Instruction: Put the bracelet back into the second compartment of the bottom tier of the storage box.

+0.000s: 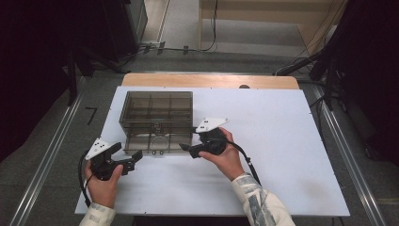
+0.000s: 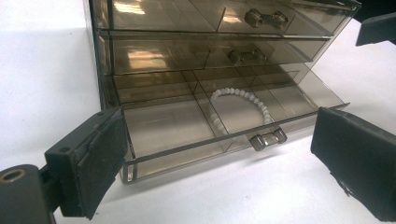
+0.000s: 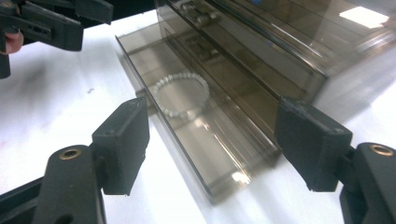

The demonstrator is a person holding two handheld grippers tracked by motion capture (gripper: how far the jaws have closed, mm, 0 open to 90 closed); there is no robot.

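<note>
The table carries a white sheet, and a smoky transparent drawer cabinet stands on its left half, nearer the far edge than the near one. The cabinet's bottom drawer is pulled out toward the near edge, its clear handle at the front wall. The drawers above it sit pushed in.

The person's right forearm, in a pale patterned sleeve, comes in from the near edge and angles toward the cabinet. The right hand wraps the right gripper with the grey plate on top and the jaws pointing left at the right end of the open drawer's front. From the right gripper view the jaws stand wide apart with nothing between the pads, straddling the drawer's end without touching it.

The left hand sits near the left near corner of the table, wrist low, and holds the left gripper pointed right and slightly forward at the drawer's left front corner. Its jaws are also spread wide and hold nothing; one pad lies just beside the drawer's left corner.

A white bead bracelet lies flat in the open drawer, in a middle compartment just behind the handle.
</note>
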